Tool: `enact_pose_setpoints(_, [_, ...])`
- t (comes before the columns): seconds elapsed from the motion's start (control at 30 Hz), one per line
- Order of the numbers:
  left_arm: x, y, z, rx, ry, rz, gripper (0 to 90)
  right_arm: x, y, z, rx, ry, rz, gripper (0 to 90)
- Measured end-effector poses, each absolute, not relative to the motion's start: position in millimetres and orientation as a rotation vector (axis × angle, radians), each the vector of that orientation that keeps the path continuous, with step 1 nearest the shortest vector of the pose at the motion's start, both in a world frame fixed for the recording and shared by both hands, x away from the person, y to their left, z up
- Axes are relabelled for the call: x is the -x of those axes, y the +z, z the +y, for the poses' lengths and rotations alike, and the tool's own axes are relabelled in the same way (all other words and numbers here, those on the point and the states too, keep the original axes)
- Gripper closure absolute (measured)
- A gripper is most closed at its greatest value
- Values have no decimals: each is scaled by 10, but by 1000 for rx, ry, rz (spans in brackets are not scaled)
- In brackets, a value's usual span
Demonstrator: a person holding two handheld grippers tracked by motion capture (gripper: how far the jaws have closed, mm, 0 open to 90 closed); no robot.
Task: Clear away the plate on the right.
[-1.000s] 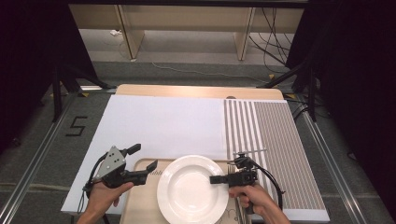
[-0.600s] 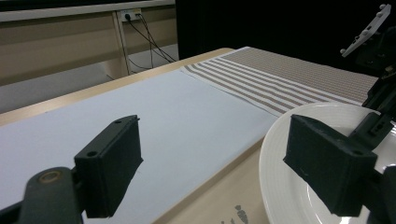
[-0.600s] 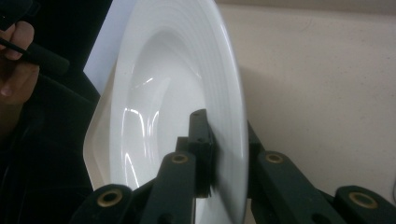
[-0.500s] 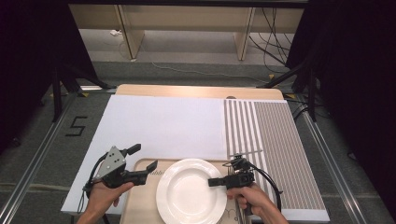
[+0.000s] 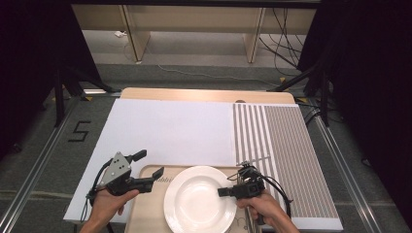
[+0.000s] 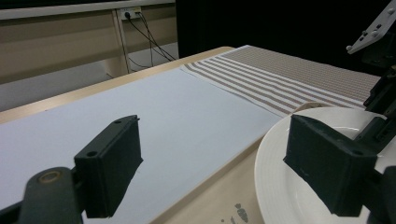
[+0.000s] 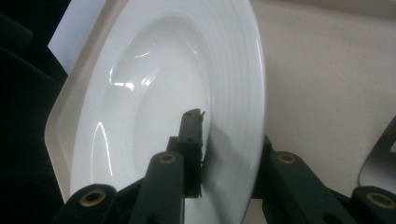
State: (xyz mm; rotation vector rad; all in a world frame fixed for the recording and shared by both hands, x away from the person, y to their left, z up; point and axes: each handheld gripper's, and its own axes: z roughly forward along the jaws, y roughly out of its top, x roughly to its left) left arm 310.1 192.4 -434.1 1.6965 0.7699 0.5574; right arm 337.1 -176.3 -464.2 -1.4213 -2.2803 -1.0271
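A white deep plate (image 5: 194,204) lies on a beige tray (image 5: 145,213) at the table's near edge. My right gripper (image 5: 221,192) reaches in from the plate's right side. In the right gripper view the plate (image 7: 154,107) has its rim between the jaws of my right gripper (image 7: 229,140). One jaw is over the inside and the other under the rim. The jaws have just been opening and a small gap shows at the upper pad. My left gripper (image 5: 149,165) stands open above the tray's left end. Nothing is between the jaws of my left gripper (image 6: 219,158), beside the plate (image 6: 289,186).
A white sheet (image 5: 170,131) covers the table's left and middle. A brown-and-white striped mat (image 5: 286,145) covers the right. A grey metal piece (image 7: 378,154) lies on the tray (image 7: 317,70) to the right of the plate. The table's wooden far edge (image 5: 204,94) borders the floor.
The plate's far rim has sunk slightly toward the tray. Both hands have stayed where they were.
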Motion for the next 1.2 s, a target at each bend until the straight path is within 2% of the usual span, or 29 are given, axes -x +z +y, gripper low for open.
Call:
enact_pose_setpoints(0.17, [-3100, -4342, 1923, -1696, 556, 770, 176, -3349, -4638, -1747, 1395, -1023, -2362, 705])
enact_pose_setpoints(0.4, [-3100, -4343, 1923, -1701, 555, 772, 175, -3289, -4600, -1709, 1361, -941, -2586, 586])
enact_pose_setpoints(0.5, [-3100, -4344, 1923, -1703, 555, 771, 175, -3242, -4578, -1664, 1349, -897, -2705, 506])
enact_pose_setpoints(0.57, [-3100, -4344, 1923, -1704, 554, 772, 175, -3227, -4557, -1658, 1359, -889, -2768, 498])
enact_pose_setpoints(1.0, [-3106, -4356, 1917, -1715, 542, 776, 173, -3136, -4251, -1881, 1337, -1256, -2726, 358])
enact_pose_setpoints(1.2, [-3109, -4361, 1917, -1725, 537, 784, 170, -3115, -4167, -1962, 1374, -1474, -2690, 321])
